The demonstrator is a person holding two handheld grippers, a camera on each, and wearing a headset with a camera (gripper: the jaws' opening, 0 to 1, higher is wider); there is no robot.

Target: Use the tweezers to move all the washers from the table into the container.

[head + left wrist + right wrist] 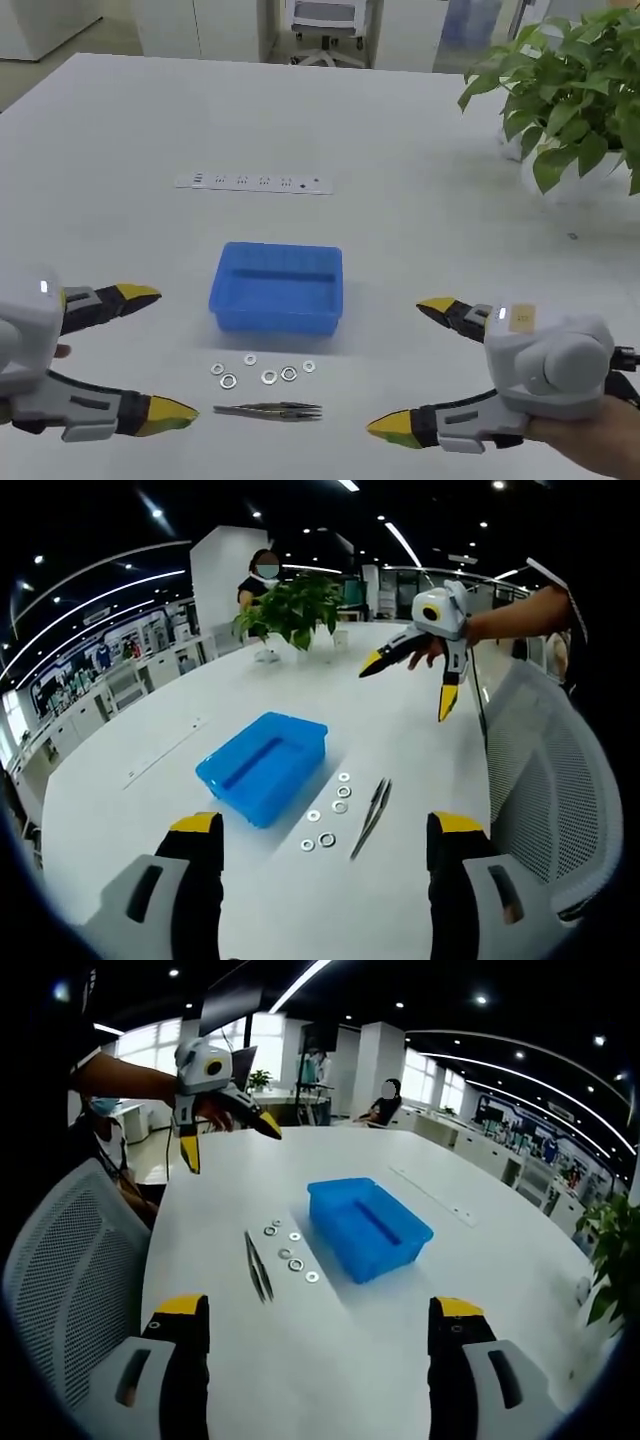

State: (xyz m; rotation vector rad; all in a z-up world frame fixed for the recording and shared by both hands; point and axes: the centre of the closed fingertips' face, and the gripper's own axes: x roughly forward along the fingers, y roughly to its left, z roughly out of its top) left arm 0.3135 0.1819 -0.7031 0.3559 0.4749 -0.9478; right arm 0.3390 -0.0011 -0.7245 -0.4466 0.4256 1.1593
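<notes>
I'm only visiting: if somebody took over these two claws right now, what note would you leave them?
Left gripper: open, empty, left of the washers.
Right gripper: open, empty, on their right.
Tweezers lie on the table, nearer the person than the six washers; the blue container beyond looks empty.
Done: nothing. Left: grasp tweezers, move all six washers.

At table (pixel 120 130) ctr a container (pixel 278 288) is set; washers (pixel 262 372) are spread just in front of it, w/ tweezers (pixel 268 410) nearer still. Behind container a strip (pixel 253 182) is laid; a plant (pixel 570 90) is placed far rt, at back.
</notes>
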